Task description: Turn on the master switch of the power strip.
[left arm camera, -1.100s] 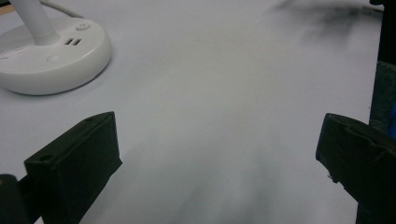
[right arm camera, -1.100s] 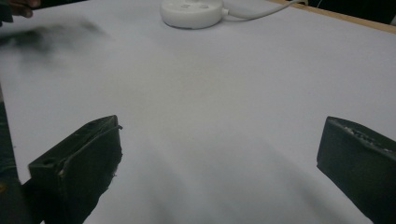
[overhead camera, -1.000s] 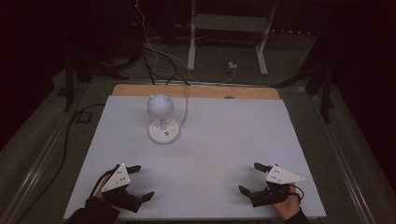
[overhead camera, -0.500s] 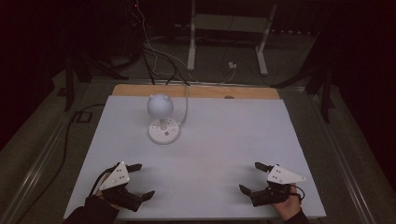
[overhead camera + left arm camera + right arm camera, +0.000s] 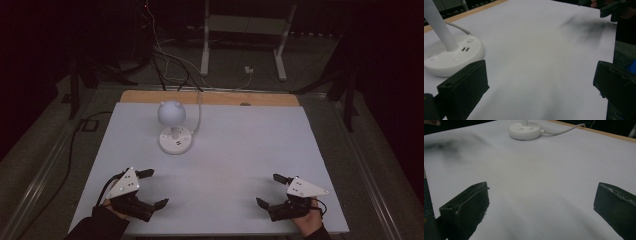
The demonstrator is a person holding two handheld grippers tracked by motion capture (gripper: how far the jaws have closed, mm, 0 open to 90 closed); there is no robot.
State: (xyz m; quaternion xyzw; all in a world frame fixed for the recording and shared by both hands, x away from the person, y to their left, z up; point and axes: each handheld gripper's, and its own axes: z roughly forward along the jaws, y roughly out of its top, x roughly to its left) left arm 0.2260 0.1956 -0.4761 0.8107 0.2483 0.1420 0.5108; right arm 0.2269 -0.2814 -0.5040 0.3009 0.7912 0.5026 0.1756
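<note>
A white desk lamp (image 5: 174, 127) with a round head and a round base stands on the white table (image 5: 240, 150), left of centre toward the back. Its base (image 5: 449, 58) shows at the left in the left gripper view, and the same base (image 5: 525, 130) lies at the top of the right gripper view. My left gripper (image 5: 153, 188) rests open near the front left corner, nothing between its jaws. My right gripper (image 5: 270, 190) stands open near the front right corner, also holding nothing. Both point toward the table's middle.
The lamp's white cord (image 5: 199, 112) runs off the back edge over a wooden strip (image 5: 210, 98). Behind the table, cables and a metal stand (image 5: 245, 35) sit on the dark floor. The other hand's gripper (image 5: 616, 10) shows at the top right of the left gripper view.
The left gripper has shifted slightly forward and right along the front edge. The right gripper has barely moved. Both stay open.
</note>
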